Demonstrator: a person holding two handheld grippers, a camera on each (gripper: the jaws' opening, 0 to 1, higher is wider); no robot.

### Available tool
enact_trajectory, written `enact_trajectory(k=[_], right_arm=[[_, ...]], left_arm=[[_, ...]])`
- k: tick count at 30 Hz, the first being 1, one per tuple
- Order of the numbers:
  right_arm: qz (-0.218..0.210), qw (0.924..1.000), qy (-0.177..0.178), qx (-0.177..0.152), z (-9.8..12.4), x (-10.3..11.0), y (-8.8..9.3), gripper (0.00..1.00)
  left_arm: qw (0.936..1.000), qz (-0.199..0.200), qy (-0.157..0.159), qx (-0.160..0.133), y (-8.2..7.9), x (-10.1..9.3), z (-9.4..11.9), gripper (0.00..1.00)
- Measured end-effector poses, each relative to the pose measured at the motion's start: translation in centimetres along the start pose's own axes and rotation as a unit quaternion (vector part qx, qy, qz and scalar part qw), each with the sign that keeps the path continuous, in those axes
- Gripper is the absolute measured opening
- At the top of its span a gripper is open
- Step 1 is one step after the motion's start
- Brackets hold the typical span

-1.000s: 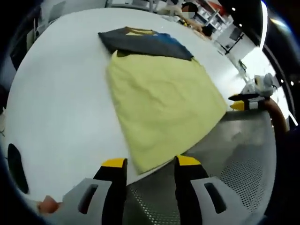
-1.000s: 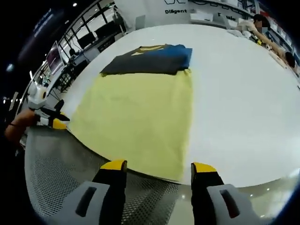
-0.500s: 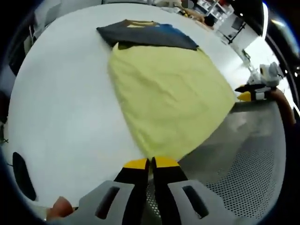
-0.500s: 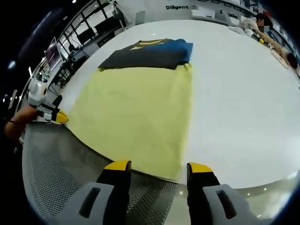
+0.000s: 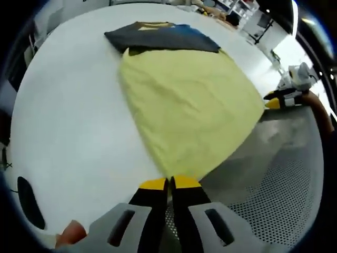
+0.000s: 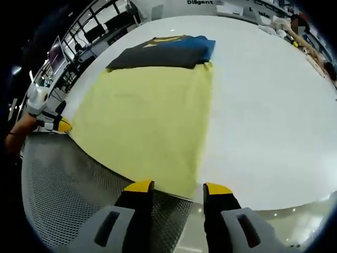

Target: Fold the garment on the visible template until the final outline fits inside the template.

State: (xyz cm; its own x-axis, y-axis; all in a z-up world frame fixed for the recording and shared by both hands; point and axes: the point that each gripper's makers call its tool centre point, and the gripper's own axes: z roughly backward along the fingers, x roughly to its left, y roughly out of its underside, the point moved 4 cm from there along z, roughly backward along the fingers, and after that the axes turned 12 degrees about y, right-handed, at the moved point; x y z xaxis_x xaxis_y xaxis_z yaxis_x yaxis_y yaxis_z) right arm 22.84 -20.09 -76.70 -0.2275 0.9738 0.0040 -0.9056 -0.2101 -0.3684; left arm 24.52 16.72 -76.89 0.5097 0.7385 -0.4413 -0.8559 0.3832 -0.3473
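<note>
Presently, the yellow garment (image 5: 187, 108) lies spread flat on the white counter (image 5: 68, 121), its near hem overhanging the counter's edge above a perforated metal surface (image 5: 263, 184). A folded dark garment (image 5: 160, 38) with a blue part rests at the yellow garment's far end, touching or overlapping it. No separate template outline can be made out.

The left gripper (image 5: 168, 183) has its fingers together at the yellow garment's near left corner; whether cloth is actually pinched between them cannot be confirmed. The right gripper (image 6: 174, 187) has its fingers apart, straddling the near right corner without closing on it.

Risks, as judged:
- An uneven lift, one corner held and the other free, would skew the fold line.
- A shallow left grip could slip and let the hem drop over the counter's edge.
- Dragging the yellow garment could disturb the dark garment at its far end.
- A fold pulled off-square may leave the outline too wide.

Writing: a partial word on a far sign (image 6: 202, 2), seemingly beginning "Dil"; otherwise illegible. The dark garment's yellow marking is unreadable.
</note>
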Motion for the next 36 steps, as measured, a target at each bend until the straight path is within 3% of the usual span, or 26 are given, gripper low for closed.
enact_trajectory(k=[10, 15, 21, 23, 26, 36], right_arm=[[0.038, 0.9992, 0.01, 0.004, -0.3, -0.4, 0.1, 0.13], [0.101, 0.9946, 0.026, 0.004, -0.5, -0.6, 0.1, 0.04], [0.076, 0.997, 0.016, -0.001, -0.4, -0.7, 0.1, 0.0], [0.055, 0.9982, 0.019, -0.017, -0.1, -1.0, -0.5, 0.0], [0.058, 0.9979, 0.02, -0.021, 0.6, -0.8, -0.7, 0.0], [0.06, 0.9981, 0.007, 0.001, 0.1, -0.4, 0.2, 0.0]], left_arm=[[1.0, -0.006, 0.003, 0.0, 0.1, 0.0, 0.1, 0.0], [0.9999, -0.017, -0.001, 0.004, 0.1, 0.0, 0.1, 0.0], [0.9999, -0.012, 0.0, 0.002, 0.1, 0.0, 0.1, 0.0], [1.0, -0.004, 0.002, 0.002, 0.1, 0.1, 0.1, 0.0], [1.0, 0.001, 0.005, -0.002, 0.0, 0.0, 0.2, 0.0], [0.9999, -0.001, 0.008, 0.013, 0.8, 0.4, 0.6, 0.0]])
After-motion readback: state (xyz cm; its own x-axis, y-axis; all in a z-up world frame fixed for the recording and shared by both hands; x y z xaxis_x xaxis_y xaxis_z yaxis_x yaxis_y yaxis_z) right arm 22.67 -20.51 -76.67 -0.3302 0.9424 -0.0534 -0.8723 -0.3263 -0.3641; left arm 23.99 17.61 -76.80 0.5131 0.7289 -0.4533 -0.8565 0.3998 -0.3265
